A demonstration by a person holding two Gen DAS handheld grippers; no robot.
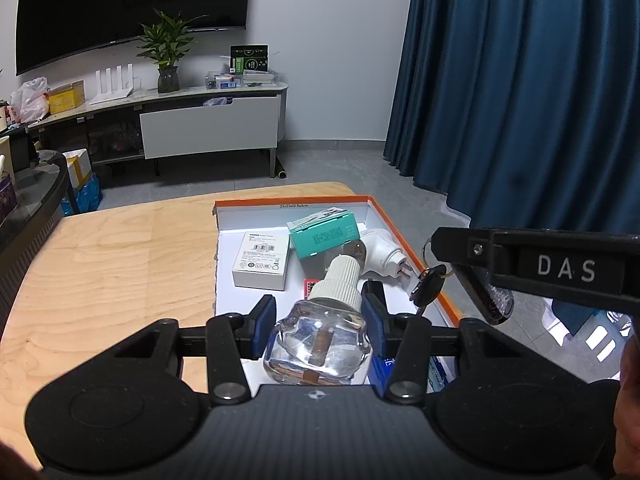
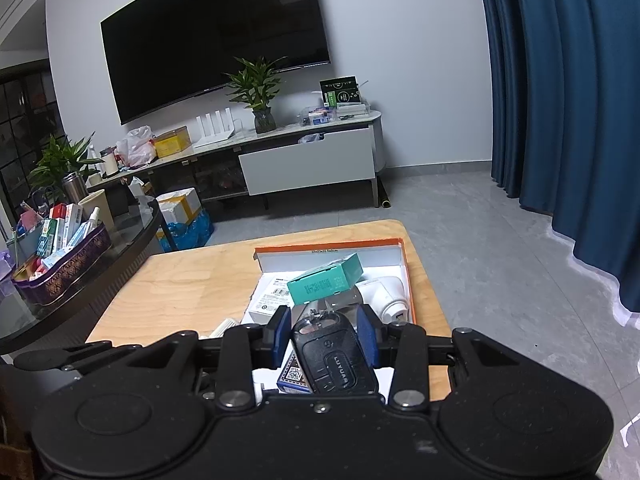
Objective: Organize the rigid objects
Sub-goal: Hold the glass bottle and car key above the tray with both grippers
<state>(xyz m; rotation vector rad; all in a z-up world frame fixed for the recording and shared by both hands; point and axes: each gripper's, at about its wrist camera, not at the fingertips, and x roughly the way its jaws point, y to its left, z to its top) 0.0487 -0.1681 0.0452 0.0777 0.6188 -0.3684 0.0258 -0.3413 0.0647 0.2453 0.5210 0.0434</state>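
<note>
A clear glass bottle (image 1: pixel 318 342) is clamped in the left claw (image 1: pixel 319 322), its white cap pointed away over the orange-rimmed box (image 1: pixel 404 236) on the table (image 1: pixel 120 256). A black key fob (image 2: pixel 334 354) is gripped lengthwise in the right claw (image 2: pixel 326 338), above the box's near right part. The box lies directly below and ahead of both.

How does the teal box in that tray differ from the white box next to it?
The teal box is coloured and sits tilted, propped on other things; the white box is plain white and lies flat on the floor of the tray. The teal box lies nearer the far wall. Both are small cardboard packs.
</note>
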